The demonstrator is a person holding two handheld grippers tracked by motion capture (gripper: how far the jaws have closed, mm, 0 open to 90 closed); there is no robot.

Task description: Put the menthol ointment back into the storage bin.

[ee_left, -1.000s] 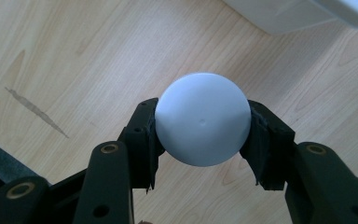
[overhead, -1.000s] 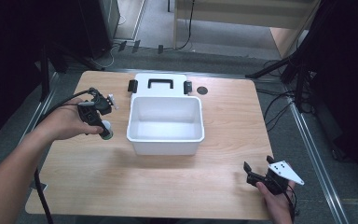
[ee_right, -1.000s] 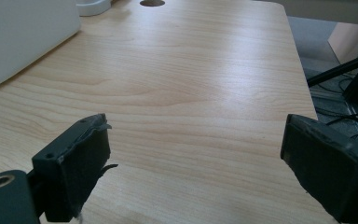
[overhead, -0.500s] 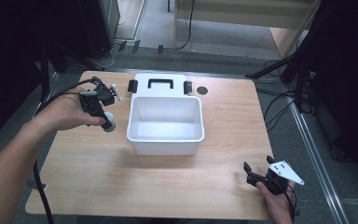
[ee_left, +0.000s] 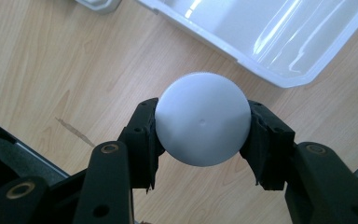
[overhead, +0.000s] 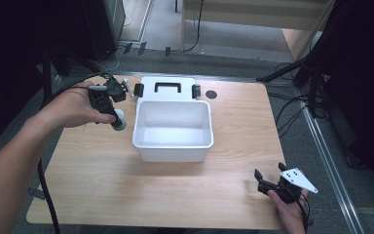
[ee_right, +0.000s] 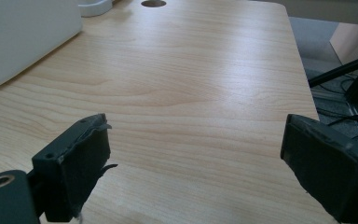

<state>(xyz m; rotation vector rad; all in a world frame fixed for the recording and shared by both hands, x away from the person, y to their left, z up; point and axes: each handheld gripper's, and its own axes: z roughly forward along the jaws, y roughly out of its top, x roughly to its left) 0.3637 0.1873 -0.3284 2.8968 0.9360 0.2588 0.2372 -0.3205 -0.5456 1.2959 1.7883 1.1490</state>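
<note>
The left gripper [overhead: 111, 113] clenched a smooth, round white cap [ee_left: 202, 125] of a small bottle [overhead: 118, 121], held over the wood-grain table [overhead: 243, 126] just left of the glossy white plastic bin [overhead: 172, 146] and its rounded rim. The right gripper [ee_right: 193, 163] stood released above bare tabletop near the front right edge.

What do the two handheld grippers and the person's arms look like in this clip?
Both grippers are black. The left gripper trails a black cable, and its fingers carry brass-coloured rivets. The right gripper bears a grey three-cornered plate dotted with small dark marks. Both forearms are bare, with no sleeves or gloves.
</note>
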